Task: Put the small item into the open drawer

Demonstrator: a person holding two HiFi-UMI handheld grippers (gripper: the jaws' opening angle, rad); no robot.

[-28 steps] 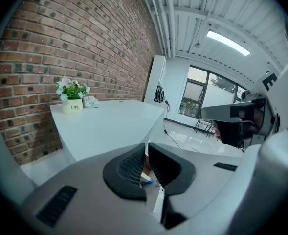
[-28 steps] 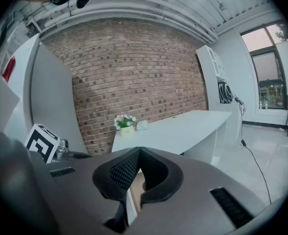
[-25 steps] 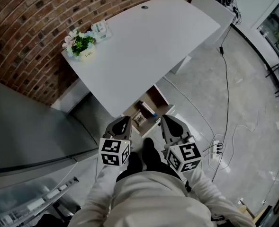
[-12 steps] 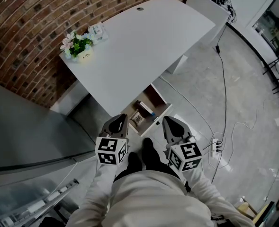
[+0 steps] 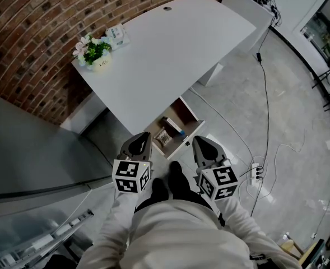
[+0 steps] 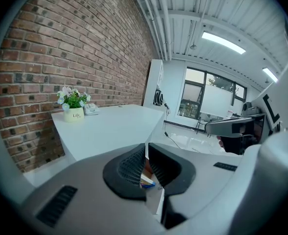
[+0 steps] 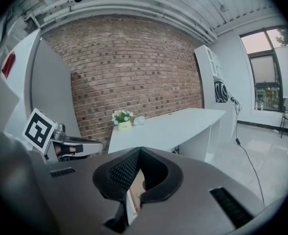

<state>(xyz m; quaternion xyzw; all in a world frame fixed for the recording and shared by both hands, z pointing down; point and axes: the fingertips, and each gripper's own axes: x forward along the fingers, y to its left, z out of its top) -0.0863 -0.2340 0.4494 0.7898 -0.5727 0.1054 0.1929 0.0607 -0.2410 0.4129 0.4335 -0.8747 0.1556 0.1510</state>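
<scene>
Change against the earlier frames: slight only. Left hand-held gripper (image 5: 142, 140) and right hand-held gripper (image 5: 199, 144) held as before, low in the head view, one on either side of the open drawer (image 5: 185, 114). Left marker cube (image 5: 131, 176) shifted a little leftward in the picture. Drawer contents unmoved.

Shown by the head view alone: drawer interior from above, shoes (image 5: 170, 186) just short of the drawer front, power strip (image 5: 255, 175) with cables on the floor.

Shown by the gripper views alone: brick wall (image 7: 134, 62) face-on, ceiling lights, windows (image 6: 207, 99). Also in each gripper view: the other hand-held gripper at the picture's edge.

Common to all three views: white tabletop (image 5: 170, 55) with flowerpot (image 5: 96, 55) at the wall end.

Left jaws pressed together at the tips, nothing pinched. Right jaws likewise closed and empty.

Task's small item (image 5: 163, 137): flat tan packet with a darker pattern, lying on the drawer floor near the front, just beside a long white box (image 5: 174, 126) with a blue end. Clear of both grippers. Glimpsed again in the left gripper view as a sliver of tan, white and blue past the jaws.
</scene>
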